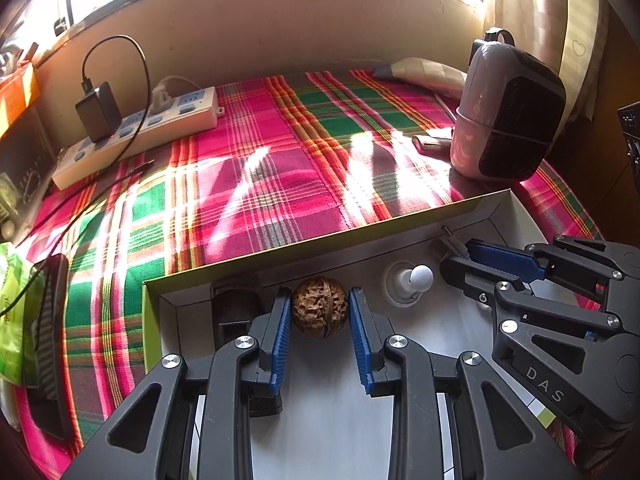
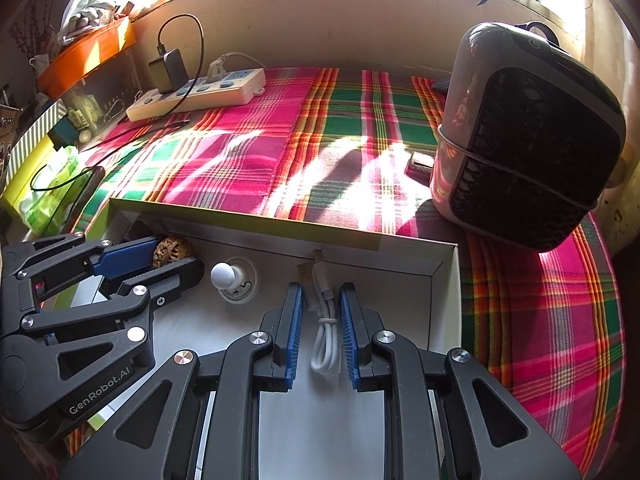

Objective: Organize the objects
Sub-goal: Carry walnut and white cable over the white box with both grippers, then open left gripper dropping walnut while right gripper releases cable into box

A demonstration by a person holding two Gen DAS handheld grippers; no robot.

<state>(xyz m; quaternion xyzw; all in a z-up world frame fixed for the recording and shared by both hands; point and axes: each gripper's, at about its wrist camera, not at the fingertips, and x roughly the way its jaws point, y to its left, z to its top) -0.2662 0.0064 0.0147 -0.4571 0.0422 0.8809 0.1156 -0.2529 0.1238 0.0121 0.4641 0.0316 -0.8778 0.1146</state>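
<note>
A white shallow box lies on the plaid cloth. In the left wrist view my left gripper has its blue pads on both sides of a brown walnut inside the box, touching it. In the right wrist view my right gripper has its pads against a coiled white USB cable in the box. A white round knob on a disc sits between the two. A black block lies left of the walnut. Each gripper shows in the other view: the right, the left.
A white power strip with a black charger and cables lies at the back left. A pink and black heater stands at the right. A small dark red item lies beside it. Green packets and an orange tray crowd the left edge.
</note>
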